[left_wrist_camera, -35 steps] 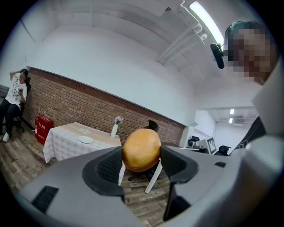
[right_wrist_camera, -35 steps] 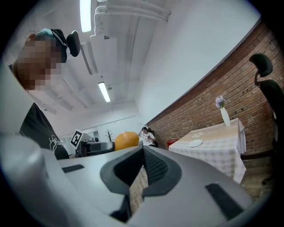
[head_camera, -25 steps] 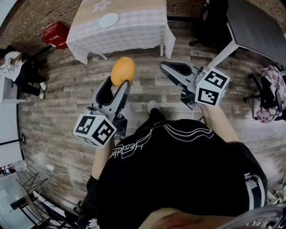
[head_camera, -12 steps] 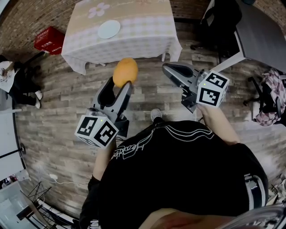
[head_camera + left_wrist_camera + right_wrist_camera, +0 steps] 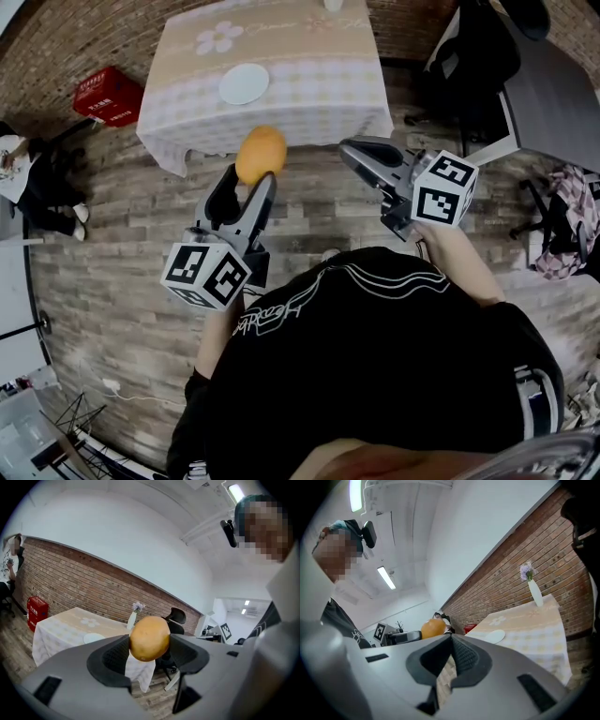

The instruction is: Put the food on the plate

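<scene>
An orange round fruit point(image 5: 261, 154) is clamped between the pads of my left gripper point(image 5: 251, 167), held in the air over the wooden floor; it also fills the left gripper view point(image 5: 149, 638). A white plate point(image 5: 244, 83) lies on the cloth-covered table point(image 5: 319, 75) ahead, seen small in the left gripper view point(image 5: 93, 638) and right gripper view point(image 5: 492, 636). My right gripper point(image 5: 361, 150) hangs to the right of the fruit with its jaws together and nothing between them point(image 5: 451, 645).
A red crate point(image 5: 108, 94) sits on the floor left of the table. A grey desk point(image 5: 553, 94) and a black chair point(image 5: 469, 56) stand at the right. A vase with flowers point(image 5: 532, 585) stands on the table's far side. A seated person point(image 5: 28, 178) is at far left.
The table and plate have drawn nearer in the head view as the person walks toward them. Both grippers keep their pose, the fruit still in the left one.
</scene>
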Tool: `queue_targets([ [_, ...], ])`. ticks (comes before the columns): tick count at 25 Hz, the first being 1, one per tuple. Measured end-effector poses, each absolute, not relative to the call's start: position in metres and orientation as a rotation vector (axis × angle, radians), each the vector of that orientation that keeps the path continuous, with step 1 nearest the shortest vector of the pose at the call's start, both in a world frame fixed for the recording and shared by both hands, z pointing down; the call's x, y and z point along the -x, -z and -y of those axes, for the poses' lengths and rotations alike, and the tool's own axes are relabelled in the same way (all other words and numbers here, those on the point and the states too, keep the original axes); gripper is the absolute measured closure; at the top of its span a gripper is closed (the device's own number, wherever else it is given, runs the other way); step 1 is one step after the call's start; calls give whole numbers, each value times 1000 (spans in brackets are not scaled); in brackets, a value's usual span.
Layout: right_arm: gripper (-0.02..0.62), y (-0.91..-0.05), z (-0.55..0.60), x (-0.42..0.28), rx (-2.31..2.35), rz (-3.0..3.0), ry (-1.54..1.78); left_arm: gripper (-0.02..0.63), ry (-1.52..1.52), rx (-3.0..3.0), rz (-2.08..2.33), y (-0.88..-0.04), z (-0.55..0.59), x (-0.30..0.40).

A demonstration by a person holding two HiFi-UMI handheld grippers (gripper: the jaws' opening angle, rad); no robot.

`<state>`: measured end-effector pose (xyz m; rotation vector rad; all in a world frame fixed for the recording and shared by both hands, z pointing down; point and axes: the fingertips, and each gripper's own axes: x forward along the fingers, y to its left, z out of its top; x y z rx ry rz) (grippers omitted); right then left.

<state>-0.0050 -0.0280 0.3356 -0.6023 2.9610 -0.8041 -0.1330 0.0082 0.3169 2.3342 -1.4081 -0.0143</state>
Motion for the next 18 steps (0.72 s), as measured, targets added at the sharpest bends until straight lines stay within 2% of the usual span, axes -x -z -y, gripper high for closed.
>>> queue_targets([
  [12, 598, -340, 43, 14, 515, -2948, 838, 341, 21, -2290, 1444, -329, 3, 139],
  [18, 598, -340, 110, 44, 466, -2950, 880, 341, 18, -2254, 1473, -328, 66, 167],
])
